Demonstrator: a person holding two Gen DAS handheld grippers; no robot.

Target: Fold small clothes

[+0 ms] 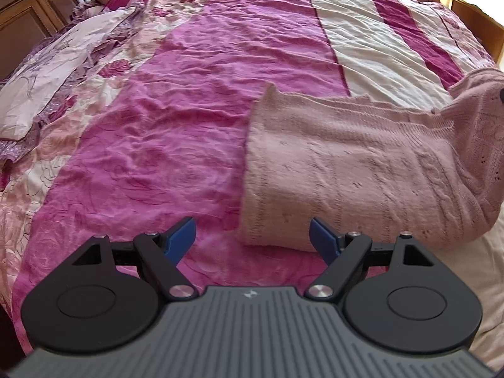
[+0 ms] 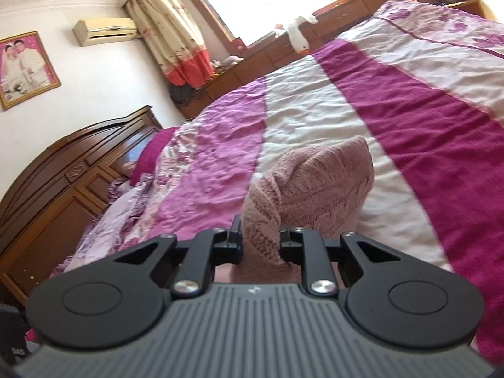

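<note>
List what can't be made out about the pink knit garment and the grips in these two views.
- Left wrist view: the pink knit garment runs off the right edge, so its far end is cut off.
- Right wrist view: the right hand-held gripper is shut on a bunched fold; its finger pads are buried in the knit.
- Both views: garment type, sleeves and collar are unclear.
- The left hand-held gripper is open and empty; the hem under it is partly hidden.

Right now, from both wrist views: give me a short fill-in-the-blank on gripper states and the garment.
1. The left gripper is ____ and holds nothing.
2. The right gripper is shut on the ____.
3. The sweater is knitted and ____ in colour.
4. The sweater lies on a ____ with a striped bedspread.

Missing words: open; sweater; pink; bed
</note>
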